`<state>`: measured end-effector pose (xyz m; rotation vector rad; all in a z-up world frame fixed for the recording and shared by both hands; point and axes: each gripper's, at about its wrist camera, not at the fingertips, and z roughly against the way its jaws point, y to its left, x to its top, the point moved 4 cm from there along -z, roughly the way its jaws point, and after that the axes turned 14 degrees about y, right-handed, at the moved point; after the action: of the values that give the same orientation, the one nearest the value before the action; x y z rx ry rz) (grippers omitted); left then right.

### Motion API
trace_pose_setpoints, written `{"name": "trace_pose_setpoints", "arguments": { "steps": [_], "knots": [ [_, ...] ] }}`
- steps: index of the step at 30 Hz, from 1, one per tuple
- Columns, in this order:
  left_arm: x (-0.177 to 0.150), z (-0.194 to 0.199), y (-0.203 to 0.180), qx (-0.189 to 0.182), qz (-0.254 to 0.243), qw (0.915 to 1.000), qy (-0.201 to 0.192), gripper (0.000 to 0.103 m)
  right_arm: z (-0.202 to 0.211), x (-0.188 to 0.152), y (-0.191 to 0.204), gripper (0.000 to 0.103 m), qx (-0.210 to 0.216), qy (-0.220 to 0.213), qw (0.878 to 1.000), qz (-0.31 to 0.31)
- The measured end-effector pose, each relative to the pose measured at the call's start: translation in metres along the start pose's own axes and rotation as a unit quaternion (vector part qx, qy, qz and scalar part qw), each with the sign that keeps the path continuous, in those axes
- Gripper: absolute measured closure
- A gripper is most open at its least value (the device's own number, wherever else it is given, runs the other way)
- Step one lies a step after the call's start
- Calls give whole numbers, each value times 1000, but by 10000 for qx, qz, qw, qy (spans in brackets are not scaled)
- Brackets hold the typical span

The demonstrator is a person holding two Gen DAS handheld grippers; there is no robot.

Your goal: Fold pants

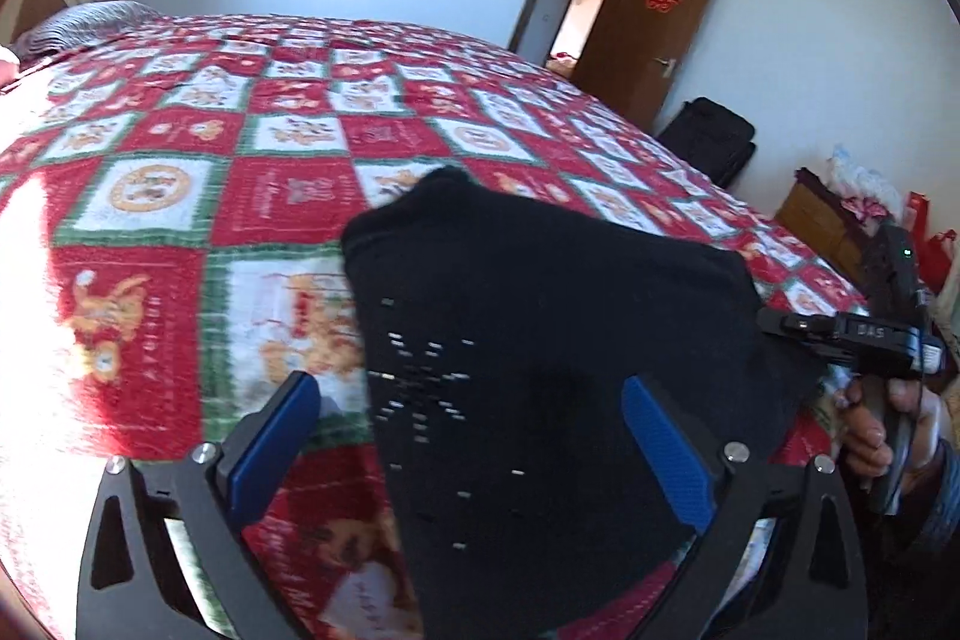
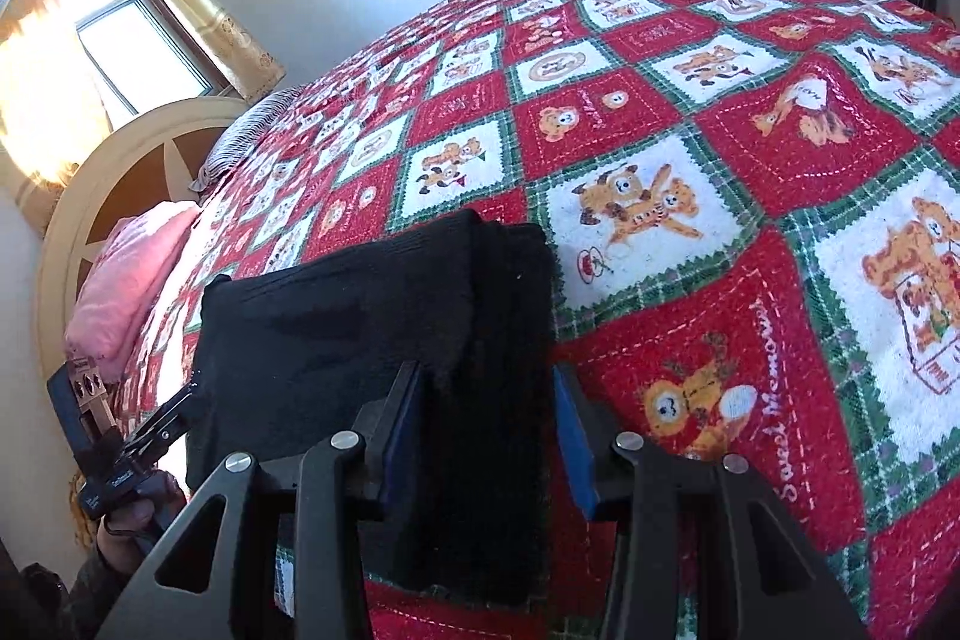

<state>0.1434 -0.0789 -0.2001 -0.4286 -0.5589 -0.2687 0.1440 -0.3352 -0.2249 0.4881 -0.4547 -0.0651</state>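
Black pants (image 2: 372,334) lie folded compact on the quilt (image 2: 750,148), nearly done; left gripper (image 1: 474,436) spread wide, right gripper (image 2: 486,430) half-spread, neither pinching.

Black folded pants (image 2: 372,316) lie on the red patchwork-blanketed bed (image 2: 750,112).

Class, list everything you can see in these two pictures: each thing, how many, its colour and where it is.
pants: one, black, folded, on the near bed edge
blanket: one, red, white and green, over the bed
pillow: one, pink, by the headboard
door: one, brown, open, far wall
bag: one, black, beside the door
left claw: one, black with blue pads, open over the pants
right claw: one, same colours, astride the pants' edge
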Motion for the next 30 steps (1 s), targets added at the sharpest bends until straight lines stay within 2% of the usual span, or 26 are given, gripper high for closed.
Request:
{"name": "trace_pose_setpoints", "arguments": {
  "steps": [3,7,12,13,14,15,26,28,30],
  "knots": [
    [1,-6,-2,186,-132,9997,-16,5,-1,0,0,59,-26,-13,10000,10],
    [5,-3,6,-84,93,9999,-83,9,-4,2,-3,59,166,-21,9998,-91],
    [8,-4,6,-86,67,9999,-96,21,-5,3,-2,60,160,-59,9998,-135],
    [8,-4,5,-125,54,9999,-102,25,-4,3,-2,61,166,-43,9998,-134],
    [8,-4,4,-161,40,9998,-96,33,-3,2,-2,63,210,-44,9996,-158],
    [8,-4,5,-154,40,9998,-102,34,-1,2,-1,67,283,-46,9994,-178],
    [10,-7,7,-334,109,9993,-105,34,-7,3,-4,68,361,-24,9992,-181],
    [9,-6,7,-306,105,9994,-136,43,-6,3,-2,70,357,11,9993,-143],
    [9,-4,9,-431,118,9989,-143,72,-5,2,0,74,452,3,9989,-153]
  ]
}}
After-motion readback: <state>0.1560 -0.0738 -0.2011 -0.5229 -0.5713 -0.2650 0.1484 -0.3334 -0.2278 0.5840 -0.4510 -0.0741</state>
